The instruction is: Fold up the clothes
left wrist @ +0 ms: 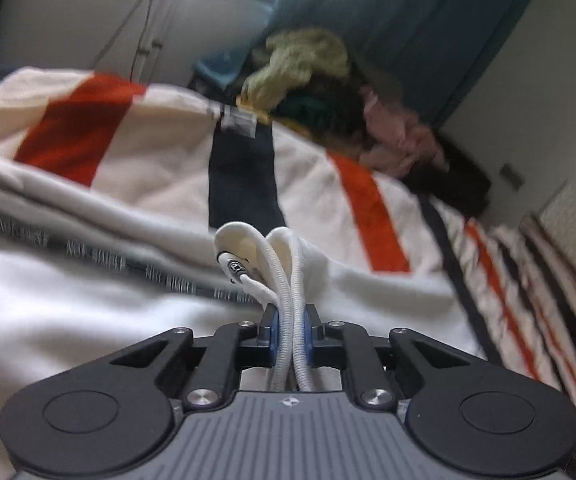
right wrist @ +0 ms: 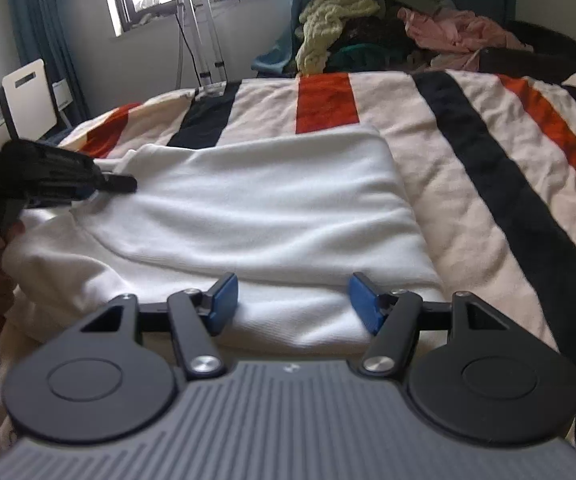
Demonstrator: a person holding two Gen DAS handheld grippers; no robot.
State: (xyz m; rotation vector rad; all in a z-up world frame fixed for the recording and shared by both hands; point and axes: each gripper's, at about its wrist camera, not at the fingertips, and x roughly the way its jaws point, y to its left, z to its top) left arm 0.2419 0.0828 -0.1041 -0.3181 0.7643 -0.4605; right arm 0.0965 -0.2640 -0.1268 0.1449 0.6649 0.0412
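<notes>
A big bed (right wrist: 468,168) fills the room, and on it lies a striped blanket (right wrist: 500,184) in cream, red and black. At the far end of the bed sits a pile of clothes (right wrist: 372,36) that are not folded yet: a fuzzy yellow one, a pink one and some dark ones.

On the near part of the bed lies a white sweatshirt (right wrist: 264,208). It looks partly folded. One flap lies flat over the rest and makes a neat straight edge on the right side. The left side is still lumpy and loose.

The left hand-held gripper (left wrist: 291,328) is at the left side of the sweatshirt, close to the cloth. Its blue pads are pressed together on the white cords (left wrist: 284,280) of the sweatshirt, which loop up just past the pads. A small metal tip shows on one cord.

The right hand-held gripper (right wrist: 293,300) is at the near edge of the sweatshirt. Its blue pads are spread wide apart and hold nothing. They hover just over the white cloth.

I think the job is only begun. The cords likely need tucking in, the left side needs folding over, and then the whole far pile is waiting.
</notes>
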